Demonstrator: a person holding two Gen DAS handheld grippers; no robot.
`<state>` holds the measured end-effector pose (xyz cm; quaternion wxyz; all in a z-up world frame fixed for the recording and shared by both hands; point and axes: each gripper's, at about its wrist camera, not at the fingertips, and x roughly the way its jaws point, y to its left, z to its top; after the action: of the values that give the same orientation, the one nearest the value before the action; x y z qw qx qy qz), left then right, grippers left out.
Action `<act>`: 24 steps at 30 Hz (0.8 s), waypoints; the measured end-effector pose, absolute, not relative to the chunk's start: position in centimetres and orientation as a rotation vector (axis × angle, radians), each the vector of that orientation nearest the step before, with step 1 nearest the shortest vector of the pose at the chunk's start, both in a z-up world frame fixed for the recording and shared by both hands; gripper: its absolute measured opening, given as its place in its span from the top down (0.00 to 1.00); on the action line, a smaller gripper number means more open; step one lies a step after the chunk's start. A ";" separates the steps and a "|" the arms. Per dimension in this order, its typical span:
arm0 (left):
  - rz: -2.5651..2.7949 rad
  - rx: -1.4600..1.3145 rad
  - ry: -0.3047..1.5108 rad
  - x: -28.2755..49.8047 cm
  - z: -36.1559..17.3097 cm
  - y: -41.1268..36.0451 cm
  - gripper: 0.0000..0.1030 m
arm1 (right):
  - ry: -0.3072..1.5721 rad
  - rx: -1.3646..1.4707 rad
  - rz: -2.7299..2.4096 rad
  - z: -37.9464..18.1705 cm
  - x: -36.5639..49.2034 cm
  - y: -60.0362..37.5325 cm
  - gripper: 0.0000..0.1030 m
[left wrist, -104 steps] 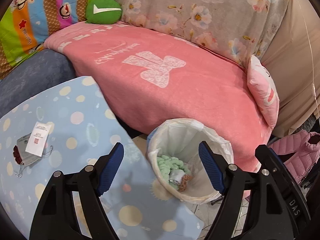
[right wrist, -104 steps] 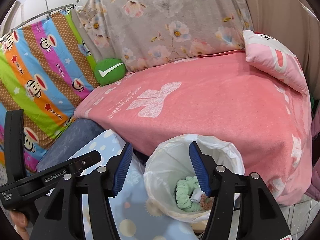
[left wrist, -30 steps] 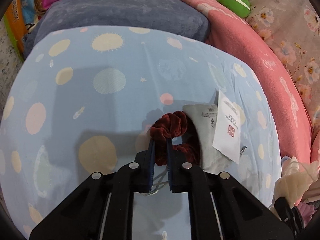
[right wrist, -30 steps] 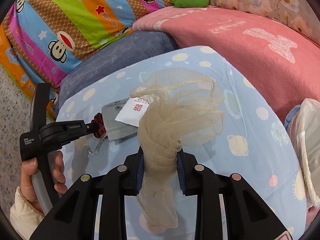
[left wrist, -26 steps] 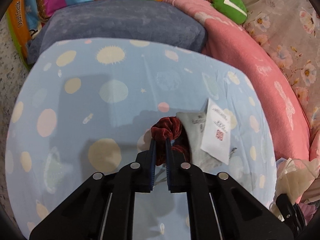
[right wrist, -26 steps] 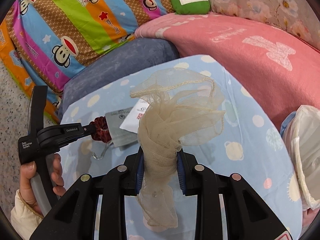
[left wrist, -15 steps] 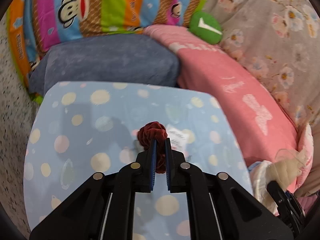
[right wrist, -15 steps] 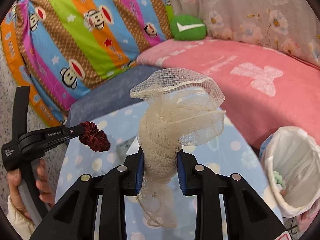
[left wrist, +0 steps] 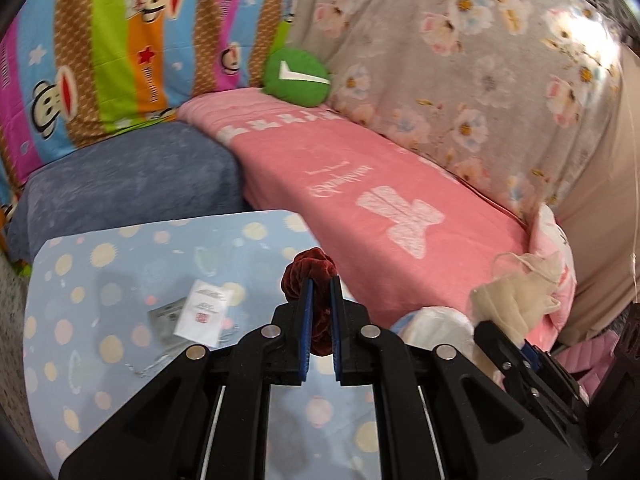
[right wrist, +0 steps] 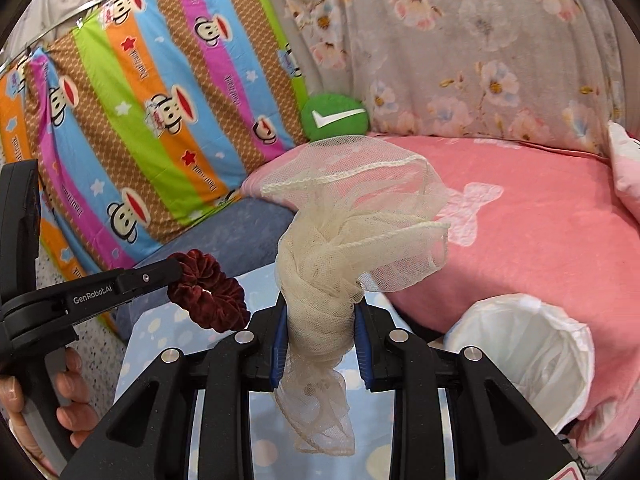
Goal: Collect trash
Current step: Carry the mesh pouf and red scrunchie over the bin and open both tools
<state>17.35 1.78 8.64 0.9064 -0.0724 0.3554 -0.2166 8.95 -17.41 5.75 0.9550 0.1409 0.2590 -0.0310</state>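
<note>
My left gripper [left wrist: 319, 304] is clamping a dark red scrunchie [left wrist: 310, 272], holding it above the dotted blue table [left wrist: 120, 264]; my right gripper [right wrist: 320, 336] is pinching a cream mesh cloth [right wrist: 344, 248] upright; the white-lined bin [right wrist: 532, 348] is sitting beside the pink bed [right wrist: 540, 216].

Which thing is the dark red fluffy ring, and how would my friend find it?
Start at the pale blue spotted table in front of the pink blanket. Above it the left gripper is shut on a scrunchie, a dark red velvet ring with a hole in the middle. The net in the right gripper is cream and see-through.
</note>
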 end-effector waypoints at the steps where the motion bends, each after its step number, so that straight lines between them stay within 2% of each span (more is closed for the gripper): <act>1: -0.468 -0.139 0.731 17.1 9.0 0.5 0.93 | 0.519 0.293 -0.076 5.9 8.6 -18.2 0.74; 9: -0.607 -0.076 0.711 14.7 10.8 -7.4 0.92 | 0.481 0.334 -0.177 6.2 5.6 -24.1 0.74; 24: -0.808 -0.010 0.777 11.4 10.0 -18.8 0.92 | 0.469 0.412 -0.326 4.5 0.9 -32.9 0.74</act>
<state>11.38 -18.77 9.97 0.8470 -0.0047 0.3686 -0.3831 0.89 -32.95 4.45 0.9387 0.2016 0.2299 -0.1596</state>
